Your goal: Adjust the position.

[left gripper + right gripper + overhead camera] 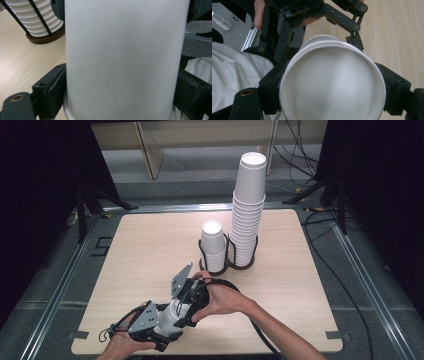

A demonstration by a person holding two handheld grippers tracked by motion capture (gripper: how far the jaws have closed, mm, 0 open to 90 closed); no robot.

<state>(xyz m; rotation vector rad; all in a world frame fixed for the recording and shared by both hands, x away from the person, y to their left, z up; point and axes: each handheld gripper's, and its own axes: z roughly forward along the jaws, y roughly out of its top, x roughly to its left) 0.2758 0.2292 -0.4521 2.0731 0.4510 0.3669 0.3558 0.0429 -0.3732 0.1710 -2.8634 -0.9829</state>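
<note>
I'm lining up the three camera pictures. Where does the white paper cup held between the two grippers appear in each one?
High view: the white paper cup sits low and left of centre, between both grippers.
Left gripper view: its side wall spans the middle, top to bottom.
Right gripper view: its open rim faces the camera, centre and low.
Shared landmark: the wooden table, also at and.

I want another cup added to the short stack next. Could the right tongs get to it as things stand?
Probably not yet: the right tongs are shut on the white cup shared with the left tongs. The table toward the short stack lies free.
</note>
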